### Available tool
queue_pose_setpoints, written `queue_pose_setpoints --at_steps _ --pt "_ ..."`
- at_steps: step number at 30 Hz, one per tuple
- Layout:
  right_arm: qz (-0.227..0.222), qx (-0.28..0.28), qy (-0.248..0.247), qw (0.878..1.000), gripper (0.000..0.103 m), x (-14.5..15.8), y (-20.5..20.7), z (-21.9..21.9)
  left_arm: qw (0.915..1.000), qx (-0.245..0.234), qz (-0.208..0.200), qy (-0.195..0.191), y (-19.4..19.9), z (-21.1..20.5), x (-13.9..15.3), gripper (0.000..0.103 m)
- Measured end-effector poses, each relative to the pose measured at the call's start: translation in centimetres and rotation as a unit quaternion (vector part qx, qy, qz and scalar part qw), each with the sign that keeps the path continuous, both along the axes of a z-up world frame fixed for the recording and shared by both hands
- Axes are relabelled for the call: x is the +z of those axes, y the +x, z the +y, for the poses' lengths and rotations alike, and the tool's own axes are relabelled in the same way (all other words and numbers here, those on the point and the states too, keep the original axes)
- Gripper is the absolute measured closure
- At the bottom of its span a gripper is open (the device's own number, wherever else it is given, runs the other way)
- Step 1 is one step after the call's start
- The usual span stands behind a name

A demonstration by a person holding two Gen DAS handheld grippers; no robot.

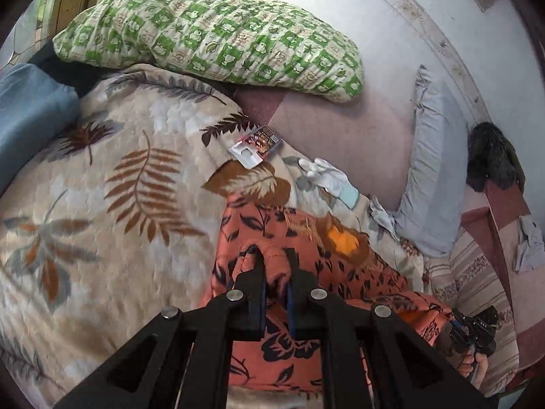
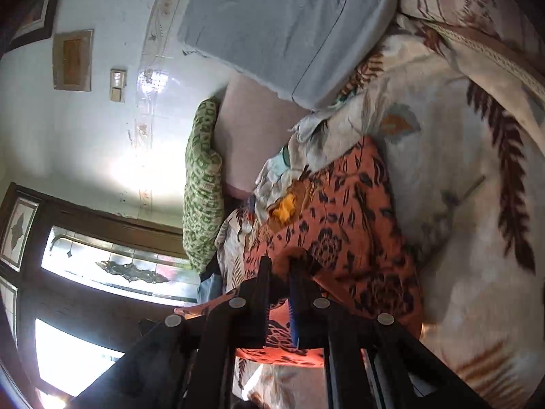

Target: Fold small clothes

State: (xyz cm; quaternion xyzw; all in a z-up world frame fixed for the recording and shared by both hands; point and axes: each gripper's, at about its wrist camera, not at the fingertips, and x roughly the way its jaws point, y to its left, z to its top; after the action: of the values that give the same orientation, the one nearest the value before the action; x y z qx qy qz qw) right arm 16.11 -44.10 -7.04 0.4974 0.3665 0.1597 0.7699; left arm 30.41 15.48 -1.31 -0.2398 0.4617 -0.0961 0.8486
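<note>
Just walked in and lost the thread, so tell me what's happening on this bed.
A person is folding an orange floral garment on a leaf-print blanket. The left gripper is shut on a bunched fold of it, and the right gripper is clamped on another part of the cloth. A green pillow and a white glove lie beyond, untouched.

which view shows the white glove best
The left wrist view: the white glove lies in plain sight on the leaf-print blanket, fingers distinct. The right wrist view shows only a crumpled white patch there, not clearly the glove.
</note>
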Motion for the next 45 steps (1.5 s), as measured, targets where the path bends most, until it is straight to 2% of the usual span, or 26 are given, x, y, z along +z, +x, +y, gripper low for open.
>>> queue_pose_setpoints --at_steps 1,2,4,5,6,8,10,12,14,17,20,25,28,30,31,33,34,35,37,38,39,40,42,43,44,45 --pt "0.014 -0.01 -0.004 1.0 0.093 -0.6 2.7 -0.6 0.9998 0.017 0.011 -0.004 2.8 -0.3 -1.7 0.082" --pt "0.034 -0.016 -0.017 0.999 0.09 -1.6 5.6 -1.1 0.9992 0.033 0.021 0.01 5.6 -0.6 -3.7 0.055" --pt "0.082 -0.036 -0.035 0.995 0.088 -4.9 10.6 -1.9 0.9945 0.052 0.068 0.059 10.2 -1.2 -8.0 0.025" --pt "0.09 -0.042 -0.048 0.994 0.078 -6.5 12.5 -2.2 0.989 0.065 0.1 0.087 11.3 -1.1 -10.0 0.025" --pt "0.096 -0.066 -0.062 0.991 0.056 -7.8 13.4 -3.0 0.984 0.085 0.118 0.103 11.7 -0.6 -11.1 0.026" --pt "0.119 -0.111 -0.07 0.984 0.014 -9.3 13.1 -4.1 0.9855 0.108 0.1 0.085 10.5 0.7 -11.6 0.025" --pt "0.089 -0.119 -0.047 0.988 0.014 -9.3 12.1 -4.6 0.9864 0.103 0.07 0.107 8.7 1.5 -10.6 0.025" --pt "0.071 -0.118 -0.106 0.985 0.014 -7.6 10.7 -4.4 0.9876 0.099 0.034 0.117 6.1 2.3 -9.0 0.025" --pt "0.05 -0.1 -0.135 0.984 0.014 -6.1 9.0 -3.8 0.9925 0.075 0.011 0.095 3.3 2.7 -7.7 0.025" --pt "0.041 -0.071 -0.13 0.988 0.014 -5.4 6.1 -2.2 0.9962 0.012 -0.004 0.086 -0.6 2.2 -7.3 0.024" --pt "0.054 -0.046 -0.178 0.981 0.014 -5.9 4.3 -0.3 0.9964 -0.025 0.005 0.081 -2.9 1.7 -8.9 0.024" --pt "0.068 -0.012 -0.173 0.982 0.014 -7.6 1.8 1.5 0.9972 -0.054 0.032 0.04 -4.8 0.6 -10.9 0.024" --pt "0.069 0.001 -0.184 0.98 0.014 -7.9 2.3 2.3 0.9959 -0.07 0.035 0.044 -4.1 -0.6 -11.8 0.024" --pt "0.066 0.004 -0.194 0.979 0.014 -8.1 3.2 2.5 0.9934 -0.071 0.073 0.052 -3.3 -1.0 -13.5 0.026" --pt "0.072 0.008 -0.196 0.978 0.014 -8.5 3.7 2.5 0.9933 -0.07 0.066 0.064 -3.4 -1.4 -13.4 0.026" --pt "0.1 0.016 -0.188 0.977 0.014 -9.9 5.0 2.7 0.9901 -0.074 0.07 0.096 -3.6 -2.2 -12.8 0.048" --pt "0.099 0.019 -0.196 0.975 0.014 -10.2 5.3 3.0 0.9895 -0.082 0.074 0.093 -3.7 -2.4 -12.4 0.079" --pt "0.094 0.025 -0.206 0.974 0.014 -9.9 5.6 3.3 0.9899 -0.083 0.07 0.091 -3.9 -2.5 -11.8 0.082" --pt "0.085 0.042 -0.181 0.979 0.014 -9.4 5.9 3.6 0.9897 -0.077 0.044 0.112 -4.5 -2.7 -10.7 0.082" --pt "0.075 0.047 -0.163 0.983 0.014 -9.1 5.9 3.6 0.9904 -0.072 0.04 0.111 -4.6 -2.5 -10.8 0.076" --pt "0.072 0.045 -0.164 0.983 0.014 -8.9 5.9 3.7 0.9905 -0.067 0.052 0.109 -4.4 -2.4 -11.6 0.066" --pt "0.077 0.043 -0.171 0.981 0.014 -9.1 5.9 3.9 0.9891 -0.068 0.079 0.104 -4.1 -2.5 -12.8 0.04" --pt "0.107 0.047 -0.167 0.979 0.014 -10.8 6.2 4.0 0.9895 -0.066 0.061 0.113 -4.2 -2.7 -13.1 0.04" --pt "0.102 0.047 -0.173 0.979 0.014 -10.8 6.2 4.1 0.9872 -0.07 0.061 0.13 -4.2 -3.2 -12.8 0.043" --pt "0.103 0.052 -0.176 0.978 0.014 -10.4 6.4 4.3 0.9861 -0.076 0.062 0.134 -4.1 -3.6 -12.7 0.068" --pt "0.1 0.062 -0.17 0.978 0.024 -10.0 6.6 4.6 0.9855 -0.086 0.069 0.129 -3.9 -4.0 -12.6 0.08"
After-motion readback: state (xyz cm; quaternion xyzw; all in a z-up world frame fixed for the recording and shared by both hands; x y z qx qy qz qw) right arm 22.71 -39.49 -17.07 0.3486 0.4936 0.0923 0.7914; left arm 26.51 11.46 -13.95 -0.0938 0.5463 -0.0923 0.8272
